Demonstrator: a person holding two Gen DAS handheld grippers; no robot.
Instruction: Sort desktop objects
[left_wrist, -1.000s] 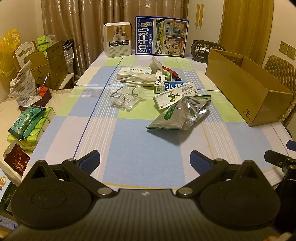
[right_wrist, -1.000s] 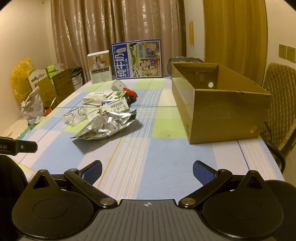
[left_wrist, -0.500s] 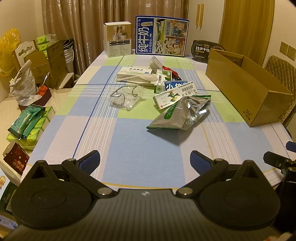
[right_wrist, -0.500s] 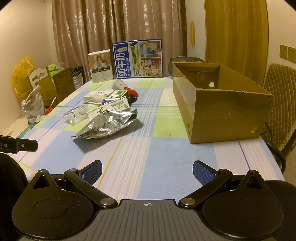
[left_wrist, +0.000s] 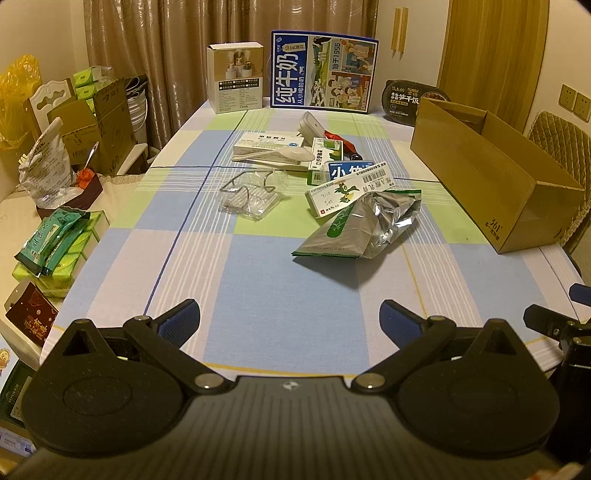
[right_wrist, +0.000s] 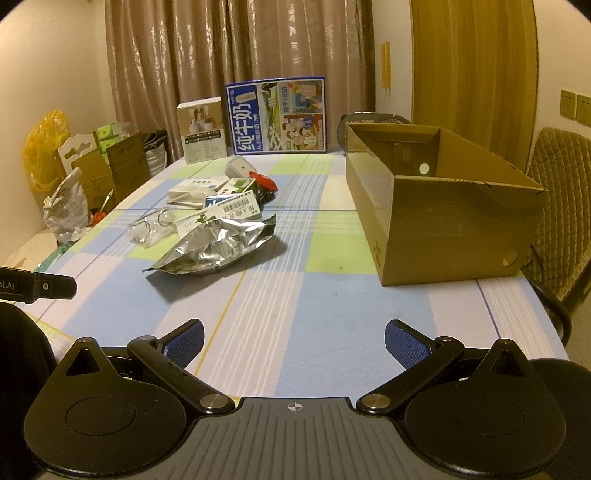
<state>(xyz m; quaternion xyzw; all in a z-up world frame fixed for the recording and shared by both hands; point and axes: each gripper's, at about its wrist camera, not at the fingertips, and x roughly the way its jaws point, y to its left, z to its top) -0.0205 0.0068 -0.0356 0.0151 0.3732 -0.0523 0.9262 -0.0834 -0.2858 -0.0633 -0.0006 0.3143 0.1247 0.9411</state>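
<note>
A: Where did the grippers stand?
B: The left gripper (left_wrist: 290, 317) and right gripper (right_wrist: 294, 338) hovered at the near table edge, jaws spread wide, holding nothing.
A: And the objects?
B: The foil pouch (left_wrist: 364, 227) lay mid-table, left of the empty cardboard box (right_wrist: 439, 206). Grasping its flat edge squarely would probably serve best.

A room in a home, with a dining table.

Long table (left_wrist: 258, 288) under a checked blue, green and white cloth, brown curtains (right_wrist: 236, 55) behind it, a padded chair (right_wrist: 557, 206) at the side. Milk carton box (left_wrist: 325, 70) and other food packs at the far end, tissue packs (left_wrist: 55, 254) and cardboard boxes (left_wrist: 110, 122) piled beside the table, light switches (right_wrist: 576, 105) on the wall.
</note>
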